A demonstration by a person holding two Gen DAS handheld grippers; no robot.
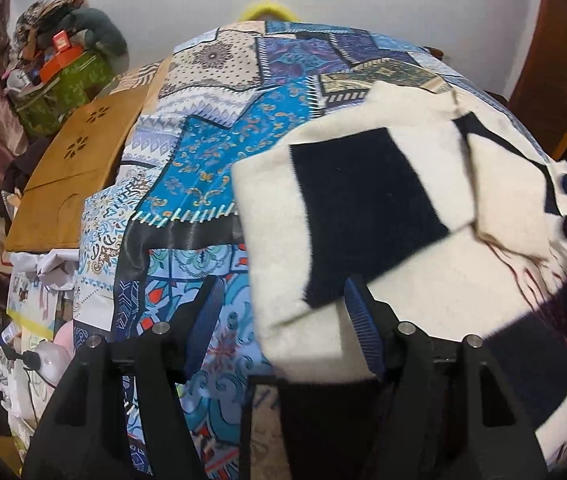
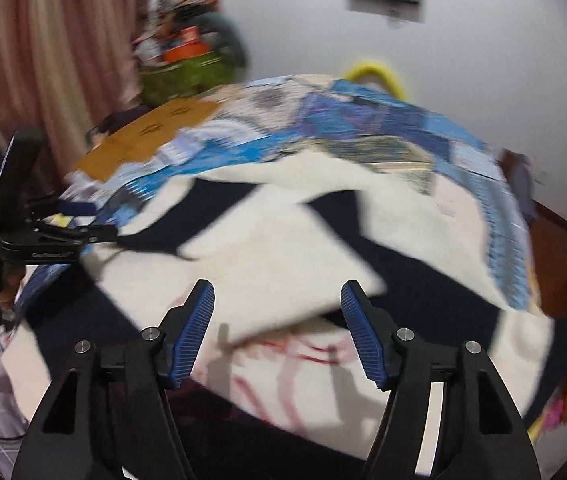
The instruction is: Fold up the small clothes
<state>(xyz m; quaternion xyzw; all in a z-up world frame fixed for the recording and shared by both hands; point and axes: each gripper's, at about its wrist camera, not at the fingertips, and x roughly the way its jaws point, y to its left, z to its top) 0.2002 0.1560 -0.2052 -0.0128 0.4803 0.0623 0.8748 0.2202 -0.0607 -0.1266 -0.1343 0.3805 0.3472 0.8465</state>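
Two grippers are seen above a cream-and-navy garment [image 1: 363, 184] spread on a bed covered by a blue patchwork bedspread [image 1: 211, 152]. The left gripper [image 1: 283, 320] is held with its jaws spread, a folded corner of the garment lying between them, though no pinch can be made out; the right gripper [image 2: 279, 328] is likewise spread, with nothing held and the cloth lying below it. One flap is already turned over the body of the garment. The fold could be undone, it is judged, if the loose corner is caught by a blue pad [image 1: 363, 332] as the left gripper is lifted, or if the thick fleece springs back once released. Dark fringe threads [image 1: 531, 276] at the near edge could also be snagged. Open bedspread is left beyond and to the left of the garment, while a wooden board [image 1: 79, 168] bounds the bed's left side and clutter [image 1: 67, 64] is piled behind it.
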